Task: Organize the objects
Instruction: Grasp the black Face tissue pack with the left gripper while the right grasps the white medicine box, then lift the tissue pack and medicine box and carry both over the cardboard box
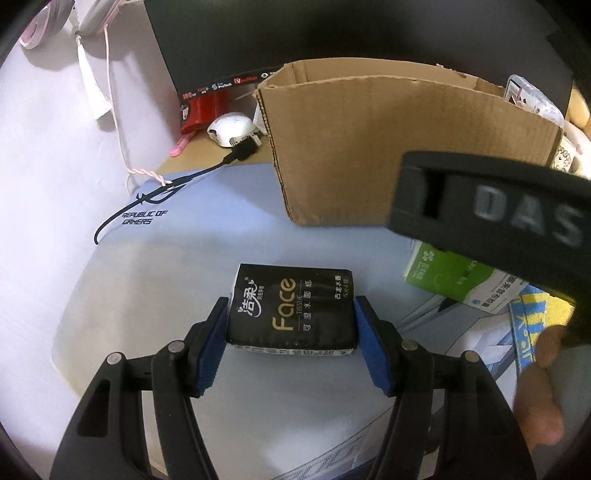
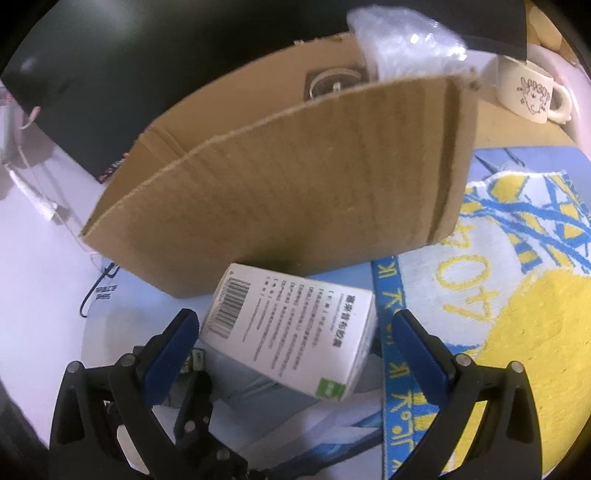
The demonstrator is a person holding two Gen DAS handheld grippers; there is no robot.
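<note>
A black "Face" tissue pack (image 1: 293,308) sits between the blue pads of my left gripper (image 1: 291,314), which is shut on it just above the blue desk mat (image 1: 166,280). A white and green medicine box (image 2: 291,332) lies tilted between the fingers of my right gripper (image 2: 293,330); the left pad touches it, the right pad stands apart, so the jaws are open. The same box shows in the left wrist view (image 1: 458,275) under the right gripper's black body (image 1: 491,206). An open cardboard box (image 1: 388,147) stands behind both; it also shows in the right wrist view (image 2: 295,184).
A yellow, blue and white towel (image 2: 498,295) lies right of the medicine box. A cream mug (image 2: 528,94) stands at the back right. A dark monitor (image 1: 332,33), a white mouse (image 1: 231,129), red item (image 1: 205,109) and cables sit behind the cardboard box. Plastic packaging (image 2: 402,40) pokes from the box.
</note>
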